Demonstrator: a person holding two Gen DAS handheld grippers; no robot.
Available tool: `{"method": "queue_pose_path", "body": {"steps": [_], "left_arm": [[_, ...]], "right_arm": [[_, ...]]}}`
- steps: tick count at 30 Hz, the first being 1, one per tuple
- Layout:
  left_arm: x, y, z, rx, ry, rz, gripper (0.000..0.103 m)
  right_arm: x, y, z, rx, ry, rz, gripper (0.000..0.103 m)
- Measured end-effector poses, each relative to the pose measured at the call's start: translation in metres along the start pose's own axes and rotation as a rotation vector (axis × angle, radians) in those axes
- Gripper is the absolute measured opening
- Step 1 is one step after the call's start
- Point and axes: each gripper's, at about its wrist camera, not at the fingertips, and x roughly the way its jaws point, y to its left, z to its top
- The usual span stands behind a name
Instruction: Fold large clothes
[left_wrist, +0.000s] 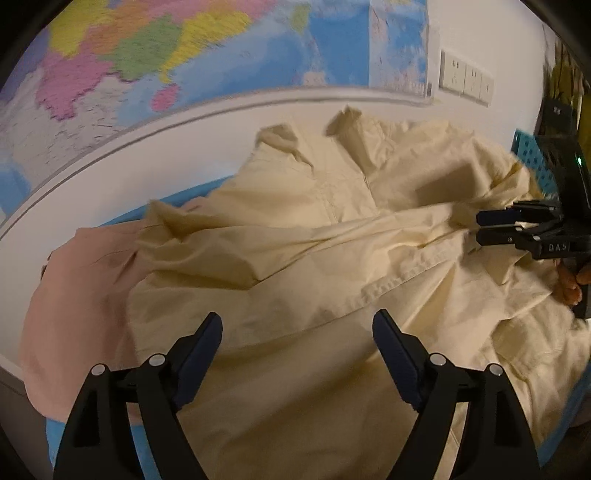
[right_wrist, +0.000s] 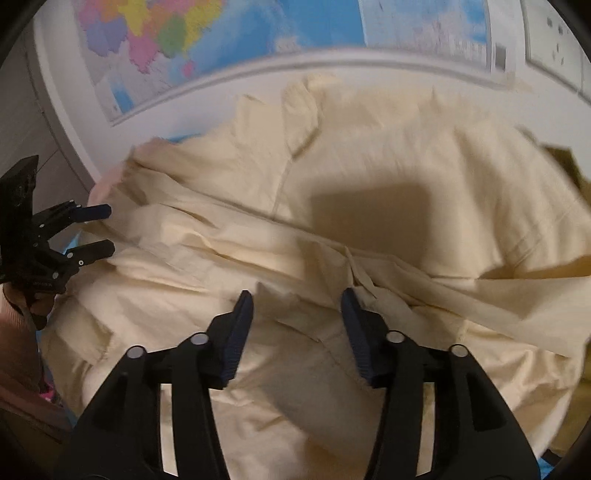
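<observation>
Cream shirt (left_wrist: 314, 236) spread rumpled on blue surface (left_wrist: 554, 446), partly over pink garment (left_wrist: 74, 302), below wall map (left_wrist: 184, 48). Left claw (left_wrist: 297, 325) spread above hem. Right claw (right_wrist: 297, 299) spread; possibly touching fabric.

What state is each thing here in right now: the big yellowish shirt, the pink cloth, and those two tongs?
Cream shirt: spread out, rumpled, collar toward the wall, not folded.
Pink garment: lying partly under the shirt.
Left tongs: open, over the shirt, holding nothing.
Right tongs: open, over the shirt, holding nothing.
</observation>
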Motion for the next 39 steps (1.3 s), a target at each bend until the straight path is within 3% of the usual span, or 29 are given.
{"method": "queue_pose_path", "body": {"steps": [5,12,17,19,27,32,36,39], "left_arm": [[-0.032,0.030,-0.022,-0.098,-0.023,-0.013,0.084],[-0.052,0.060,-0.071,-0.239,0.013,-0.099,0.085],[-0.053,0.059,-0.103,-0.264,0.061,-0.149,0.085],[-0.051,0.057,-0.114,-0.280,0.077,-0.177,0.085],[-0.049,0.050,-0.148,-0.338,0.103,-0.296,0.092],[-0.057,0.038,-0.156,-0.315,0.086,-0.366,0.096],[-0.056,0.019,-0.159,-0.281,0.085,-0.421,0.096],[-0.053,0.014,-0.157,-0.296,0.071,-0.425,0.096]], "right_arm": [[-0.012,0.029,-0.003,-0.090,-0.027,0.057,0.057],[0.041,0.025,-0.016,-0.068,0.110,-0.017,0.057],[-0.003,0.015,-0.019,0.005,0.015,0.025,0.065],[-0.028,0.007,-0.028,0.043,-0.023,0.042,0.074],[-0.120,-0.038,-0.110,0.256,-0.095,-0.071,0.094],[-0.123,-0.063,-0.162,0.403,-0.018,-0.076,0.096],[-0.117,-0.064,-0.189,0.450,0.012,0.053,0.096],[-0.115,-0.052,-0.193,0.414,-0.021,0.088,0.097]]}}
